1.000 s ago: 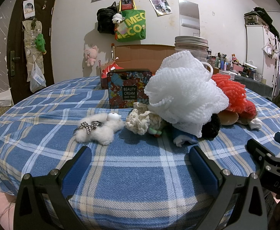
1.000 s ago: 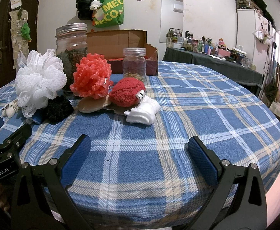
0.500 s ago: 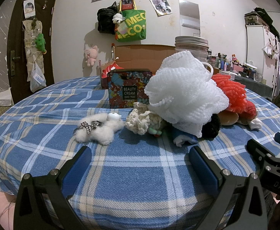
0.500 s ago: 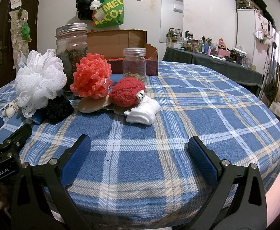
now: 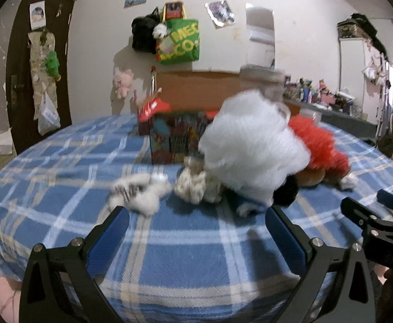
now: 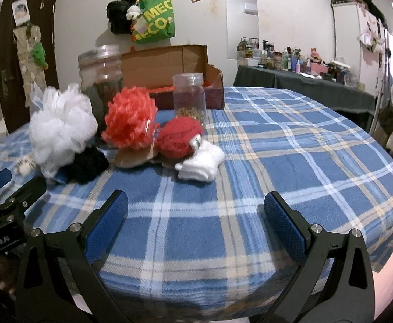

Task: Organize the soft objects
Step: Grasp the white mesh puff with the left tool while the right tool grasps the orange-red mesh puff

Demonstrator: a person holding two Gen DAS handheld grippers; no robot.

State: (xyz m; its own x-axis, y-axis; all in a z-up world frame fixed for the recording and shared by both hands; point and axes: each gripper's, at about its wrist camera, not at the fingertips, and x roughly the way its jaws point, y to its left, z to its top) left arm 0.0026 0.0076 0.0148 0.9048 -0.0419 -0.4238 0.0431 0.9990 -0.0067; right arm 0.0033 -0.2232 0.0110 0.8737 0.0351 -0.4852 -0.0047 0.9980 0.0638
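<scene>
Soft things lie in a heap on the blue plaid tablecloth (image 6: 290, 145). A white mesh puff (image 5: 250, 145) (image 6: 62, 129) is the biggest, with an orange-red puff (image 6: 130, 118) (image 5: 313, 134), a red knit ball (image 6: 177, 141), a white folded cloth (image 6: 200, 162) and a black fuzzy ball (image 6: 88, 164) (image 5: 286, 193) around it. A small white plush (image 5: 142, 193) and a cream knit piece (image 5: 193, 185) lie left of the white puff. My left gripper (image 5: 196, 231) is open just short of the plush. My right gripper (image 6: 195, 215) is open and empty, in front of the white cloth.
A printed tin box (image 5: 177, 140) and a cardboard box (image 6: 169, 67) stand behind the heap, with a large glass jar (image 6: 101, 75) and a small jar (image 6: 188, 95). The table's right half is bare cloth. The left gripper's body (image 6: 5, 210) shows at the right view's left edge.
The left wrist view has turned blurred and the heap sits closer and larger: my left gripper is moving forward. The right gripper has hardly shifted. Both stay open.
</scene>
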